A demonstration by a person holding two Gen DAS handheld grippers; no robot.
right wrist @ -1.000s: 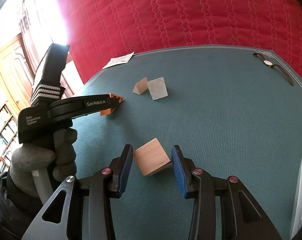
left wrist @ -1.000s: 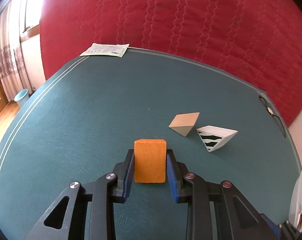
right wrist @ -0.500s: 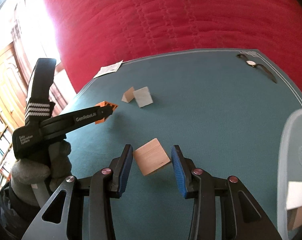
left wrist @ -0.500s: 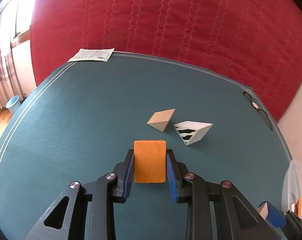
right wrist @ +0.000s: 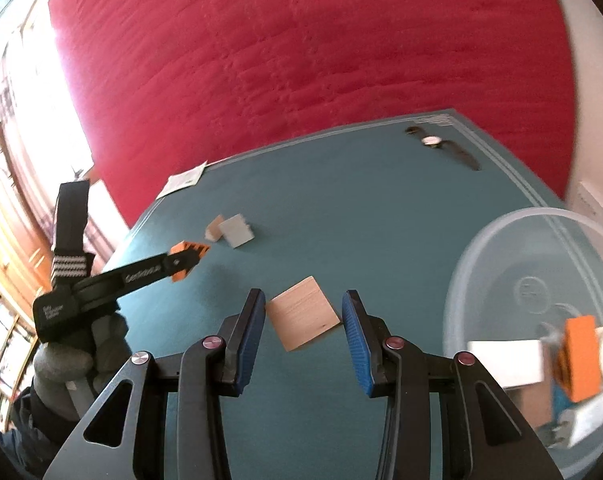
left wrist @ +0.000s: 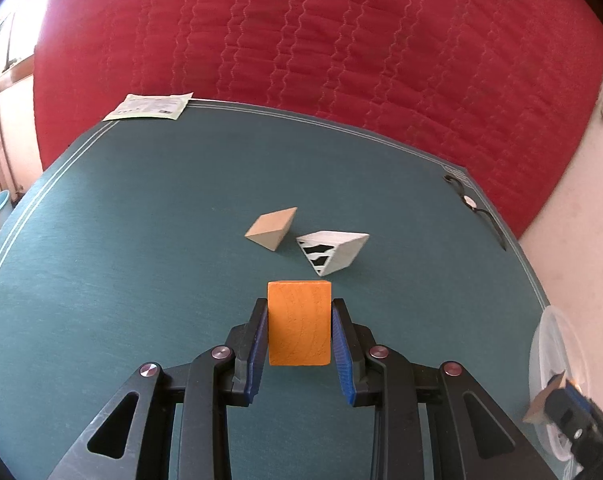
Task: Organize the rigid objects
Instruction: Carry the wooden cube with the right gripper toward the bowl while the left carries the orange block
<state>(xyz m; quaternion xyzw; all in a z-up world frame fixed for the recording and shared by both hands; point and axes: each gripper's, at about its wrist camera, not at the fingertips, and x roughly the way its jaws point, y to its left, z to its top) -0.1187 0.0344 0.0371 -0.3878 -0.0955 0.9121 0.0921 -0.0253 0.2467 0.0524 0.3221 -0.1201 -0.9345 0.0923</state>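
My left gripper (left wrist: 300, 330) is shut on an orange wooden block (left wrist: 299, 328) and holds it above the green table (left wrist: 141, 240). Ahead of it lie a plain wooden wedge (left wrist: 271, 229) and a white wedge with black stripes (left wrist: 333, 252). My right gripper (right wrist: 303, 320) is shut on a plain wooden block (right wrist: 303, 318), held tilted above the table. To its right stands a clear plastic bowl (right wrist: 501, 260) holding several blocks, one orange (right wrist: 579, 358). The left gripper with its orange block (right wrist: 187, 258) shows at the left of the right wrist view.
A paper leaflet (left wrist: 149, 107) lies at the table's far left corner. A wristwatch (left wrist: 471, 204) lies at the far right edge. A red quilted bed (left wrist: 321, 40) rises behind the table. The bowl's rim (left wrist: 541, 344) shows at the right of the left wrist view.
Both grippers have kept their blocks. The right gripper has swung right and the bowl has come into its view. The left wrist view has shifted slightly toward the wedges.
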